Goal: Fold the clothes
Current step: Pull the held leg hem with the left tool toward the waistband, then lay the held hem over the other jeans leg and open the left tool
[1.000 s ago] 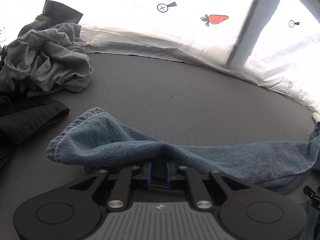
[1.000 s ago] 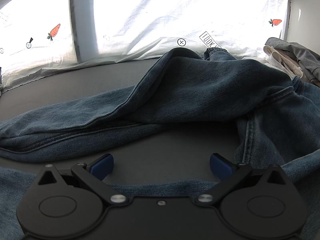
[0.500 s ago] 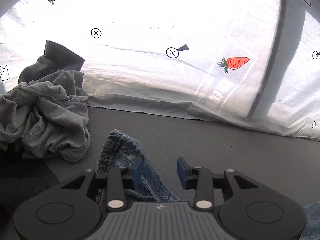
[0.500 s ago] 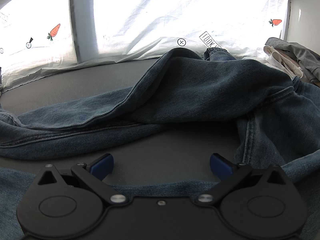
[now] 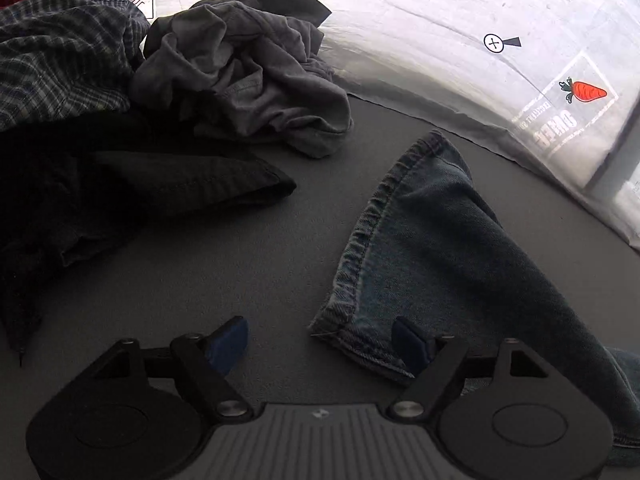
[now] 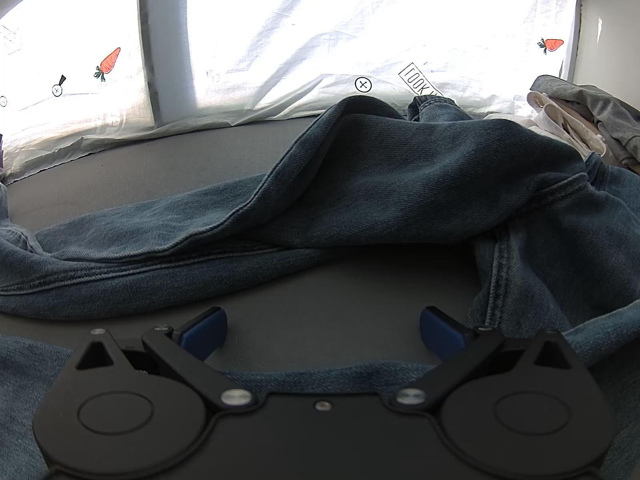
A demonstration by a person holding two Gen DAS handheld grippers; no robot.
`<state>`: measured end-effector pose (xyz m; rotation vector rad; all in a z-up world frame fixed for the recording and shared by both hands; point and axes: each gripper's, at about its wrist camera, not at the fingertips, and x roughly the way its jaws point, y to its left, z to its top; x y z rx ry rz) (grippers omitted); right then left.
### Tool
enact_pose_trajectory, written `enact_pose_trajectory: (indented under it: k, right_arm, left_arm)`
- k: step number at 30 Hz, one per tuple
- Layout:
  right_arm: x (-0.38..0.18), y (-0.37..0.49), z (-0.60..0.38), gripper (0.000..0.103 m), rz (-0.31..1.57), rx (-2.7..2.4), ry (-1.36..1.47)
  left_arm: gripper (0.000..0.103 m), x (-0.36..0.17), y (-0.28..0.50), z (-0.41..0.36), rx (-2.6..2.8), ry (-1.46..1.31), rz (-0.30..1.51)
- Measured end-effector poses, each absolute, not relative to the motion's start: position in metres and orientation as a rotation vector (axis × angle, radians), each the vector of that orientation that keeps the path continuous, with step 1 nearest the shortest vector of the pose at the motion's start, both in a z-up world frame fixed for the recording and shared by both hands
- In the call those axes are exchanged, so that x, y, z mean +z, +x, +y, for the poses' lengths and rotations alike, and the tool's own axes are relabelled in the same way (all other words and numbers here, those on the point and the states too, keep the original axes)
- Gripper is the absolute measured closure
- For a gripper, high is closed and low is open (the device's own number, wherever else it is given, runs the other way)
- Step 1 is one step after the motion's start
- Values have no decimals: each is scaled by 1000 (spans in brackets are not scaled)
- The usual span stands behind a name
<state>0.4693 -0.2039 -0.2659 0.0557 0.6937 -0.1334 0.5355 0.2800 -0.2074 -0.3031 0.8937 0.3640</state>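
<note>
Blue jeans (image 6: 360, 184) lie spread on the dark grey table (image 6: 320, 304). In the left wrist view one leg's hem (image 5: 420, 248) lies flat on the table (image 5: 240, 248), right of centre. My left gripper (image 5: 320, 344) is open and empty; its right fingertip sits at the hem's near corner. My right gripper (image 6: 322, 332) is open and empty, low over bare table between the two legs, with denim under its body.
A crumpled grey garment (image 5: 248, 76), a black garment (image 5: 120, 184) and a plaid shirt (image 5: 60, 52) are piled at the left. Folded grey and white clothes (image 6: 580, 120) sit at the right. A white sheet with carrot prints (image 6: 360, 20) backs the table.
My left gripper has let go of the jeans leg and opened wide. The hem now lies flat on the table. The left view has swung left and down. The right gripper has not moved.
</note>
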Motion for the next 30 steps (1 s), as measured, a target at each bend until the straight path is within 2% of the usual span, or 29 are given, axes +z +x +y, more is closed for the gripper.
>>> enact_pose_trajectory:
  k: [2, 4, 5, 6, 7, 10, 17, 20, 23, 28, 30]
  right_arm:
    - [-266, 469, -204, 0, 694, -134, 56]
    - [-266, 469, -204, 0, 694, -134, 56]
    - [-266, 469, -204, 0, 694, -134, 55]
    - [-266, 469, -204, 0, 694, -134, 55]
    - [-266, 469, -204, 0, 694, -134, 55]
    - [-266, 469, -204, 0, 694, -134, 55]
    - [-266, 470, -204, 0, 694, -135, 55]
    - [-266, 470, -204, 0, 694, -135, 54]
    - [-266, 470, -204, 0, 694, -135, 54]
    - [-265, 470, -203, 0, 696, -135, 54]
    - [-265, 471, -203, 0, 697, -135, 53]
  left_arm:
    - [21, -209, 540, 278, 383, -317, 880]
    - [27, -208, 545, 275, 371, -334, 862]
    - [52, -207, 548, 272, 355, -322, 865]
    - [85, -202, 552, 267, 344, -271, 876]
    - [89, -197, 556, 261, 334, -220, 888]
    - [90, -168, 557, 255, 301, -165, 840]
    - [89, -49, 515, 276, 342, -229, 545]
    - [89, -27, 488, 290, 380, -234, 499]
    - [89, -39, 466, 298, 450, -163, 563]
    - [88, -124, 449, 320, 572, -185, 848]
    - [84, -152, 444, 323, 583, -208, 935]
